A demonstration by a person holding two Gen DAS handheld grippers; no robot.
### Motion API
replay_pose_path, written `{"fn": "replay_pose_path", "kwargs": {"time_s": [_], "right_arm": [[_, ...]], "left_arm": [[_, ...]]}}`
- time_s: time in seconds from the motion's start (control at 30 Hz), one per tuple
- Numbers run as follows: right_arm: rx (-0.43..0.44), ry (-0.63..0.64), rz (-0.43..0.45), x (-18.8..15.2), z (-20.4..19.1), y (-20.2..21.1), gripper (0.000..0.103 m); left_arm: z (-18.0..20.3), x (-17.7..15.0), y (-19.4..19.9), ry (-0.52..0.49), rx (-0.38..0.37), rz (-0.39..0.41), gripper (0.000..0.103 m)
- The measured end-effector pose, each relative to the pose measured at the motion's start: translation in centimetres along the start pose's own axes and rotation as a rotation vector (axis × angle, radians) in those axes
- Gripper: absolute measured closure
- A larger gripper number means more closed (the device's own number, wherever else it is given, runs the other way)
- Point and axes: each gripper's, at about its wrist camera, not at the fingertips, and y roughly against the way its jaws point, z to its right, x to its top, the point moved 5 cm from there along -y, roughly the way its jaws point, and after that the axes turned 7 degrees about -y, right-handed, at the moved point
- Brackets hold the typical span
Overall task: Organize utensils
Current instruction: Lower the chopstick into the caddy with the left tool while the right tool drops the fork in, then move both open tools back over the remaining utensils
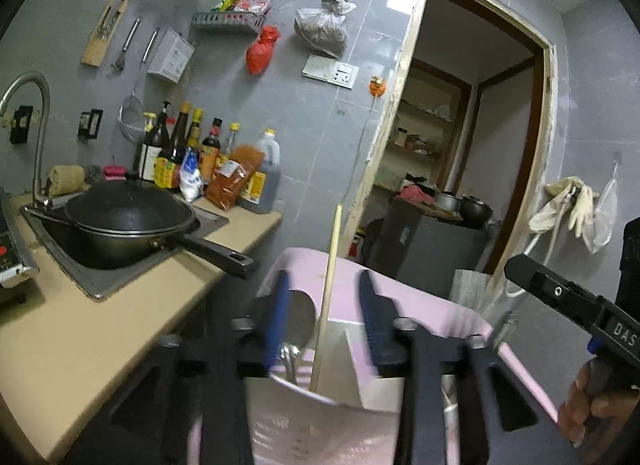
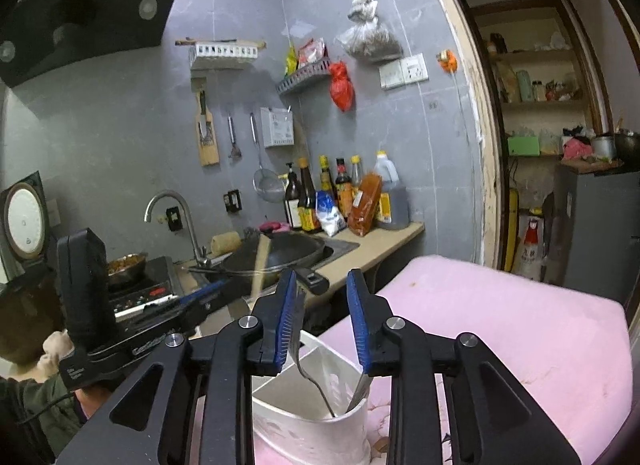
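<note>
1. Here, a pink plastic stool top (image 2: 500, 317) sits beside the beige kitchen counter (image 1: 100, 329), where a black lidded wok (image 1: 132, 221) fills the steel sink.
2. On the stool stands a white divided utensil holder (image 2: 320, 421).
3. The left gripper (image 1: 324, 317) is parted, gripping nothing; a wooden chopstick (image 1: 326, 305) and a steel spoon (image 1: 300, 317) rise between its blue pads.
4. The right gripper (image 2: 322, 321) is also parted around a steel fork (image 2: 308, 365), which leans free in the holder.
</note>
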Motion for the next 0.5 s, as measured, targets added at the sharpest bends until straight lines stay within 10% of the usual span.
{"fn": "replay_pose_path", "kwargs": {"time_s": [0.13, 0.33, 0.5], "right_arm": [[-0.027, 0.004, 0.057, 0.9, 0.2, 1.6, 0.029], [-0.117, 0.035, 0.141, 1.8, 1.1, 5.2, 0.001], [-0.211, 0.079, 0.188, 1.6, 2.1, 8.4, 0.0]], "left_arm": [[1.0, 0.7, 1.2, -0.016, -0.005, 0.007, 0.054], [3.5, 1.8, 3.2, -0.06, 0.015, 0.047, 0.011], [5.8, 1.9, 4.4, -0.126, 0.04, 0.077, 0.004]]}}
